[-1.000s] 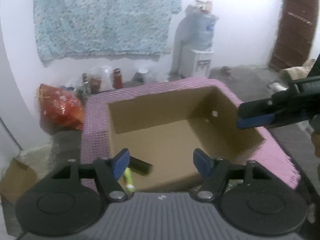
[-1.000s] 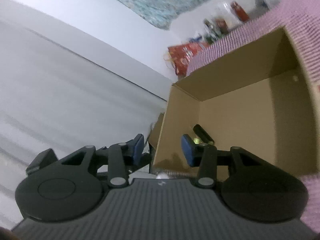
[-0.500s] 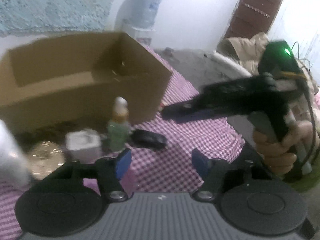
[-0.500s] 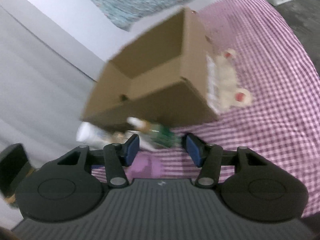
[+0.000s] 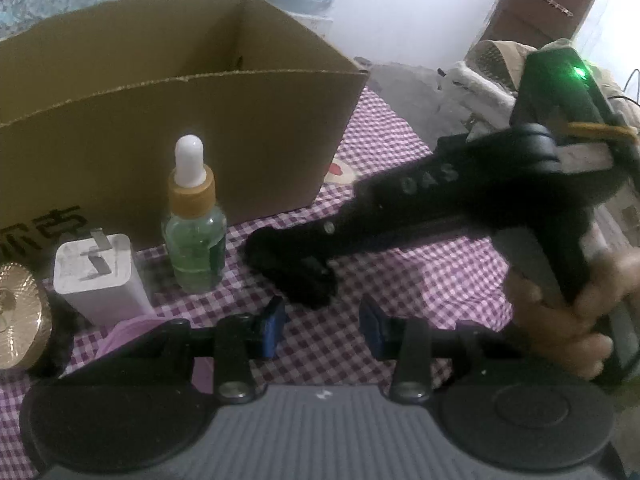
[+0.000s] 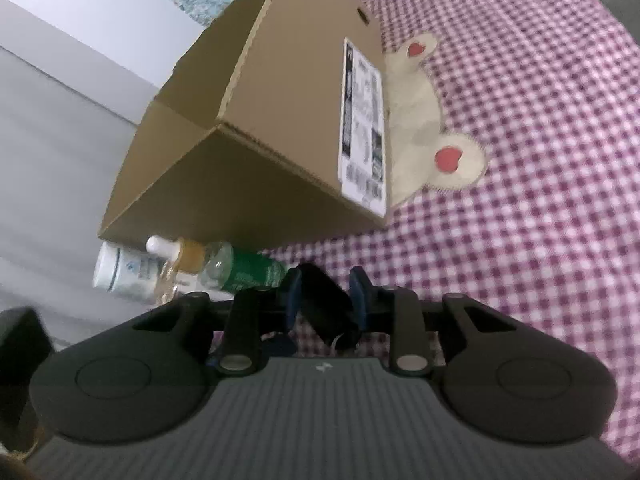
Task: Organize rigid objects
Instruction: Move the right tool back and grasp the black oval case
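A: What's the biggest thing there?

B: The checked purple-and-white cloth (image 6: 540, 128), spread under everything, with a cream bear patch (image 6: 424, 136) sewn on it. I can't tell what lies beneath it. On it stands an open cardboard box (image 5: 168, 120), a shipping label (image 6: 362, 120) on one side, with the patch just beside that side.

A: And the grippers?

B: The right gripper (image 6: 325, 294) reaches in low across the cloth, held in a hand (image 5: 568, 312). Its jaws are closing, and a small black object (image 6: 326, 306) sits between the blue pads (image 6: 291, 294), which look to be pressing its sides. That object lies on the cloth in front of the box, near the dropper bottle.

A: The left one?

B: The left gripper (image 5: 322, 330) hangs over bare cloth just short of the black object. Its jaws are closing too, still apart, nothing between them.

A: What else, going smaller?

B: A green glass dropper bottle (image 5: 194, 236) with a white bulb stands upright in front of the box wall. Just beside it is a white charger plug (image 5: 98, 276), prongs up. A round gold lid-like thing (image 5: 18, 320) lies at the edge, and a white jar (image 6: 128, 272) sits beyond the bottle in the right wrist view.
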Demonstrator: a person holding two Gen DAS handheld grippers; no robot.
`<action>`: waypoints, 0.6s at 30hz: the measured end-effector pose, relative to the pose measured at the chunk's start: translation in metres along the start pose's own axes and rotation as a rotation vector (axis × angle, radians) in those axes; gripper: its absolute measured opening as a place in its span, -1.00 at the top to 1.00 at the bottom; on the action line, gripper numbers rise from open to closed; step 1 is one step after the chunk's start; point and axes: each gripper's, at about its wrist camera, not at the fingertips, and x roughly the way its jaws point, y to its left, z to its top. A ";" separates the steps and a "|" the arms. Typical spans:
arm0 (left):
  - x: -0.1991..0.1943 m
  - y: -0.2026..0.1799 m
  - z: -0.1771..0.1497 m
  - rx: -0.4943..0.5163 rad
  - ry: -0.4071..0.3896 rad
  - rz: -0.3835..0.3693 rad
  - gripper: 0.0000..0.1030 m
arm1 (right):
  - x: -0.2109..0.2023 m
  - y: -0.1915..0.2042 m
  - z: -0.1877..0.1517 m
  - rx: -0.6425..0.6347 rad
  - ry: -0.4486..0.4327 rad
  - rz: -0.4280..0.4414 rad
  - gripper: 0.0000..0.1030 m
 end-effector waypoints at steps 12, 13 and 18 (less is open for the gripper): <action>0.016 -0.001 0.009 0.004 -0.008 0.057 0.19 | 0.002 0.005 -0.009 0.032 0.070 0.076 0.62; 0.017 0.000 0.010 0.003 -0.009 0.060 0.19 | 0.004 0.007 -0.010 0.025 0.069 0.074 0.63; 0.011 -0.002 0.009 0.017 -0.015 0.088 0.39 | 0.005 0.013 -0.015 0.016 0.044 0.048 0.69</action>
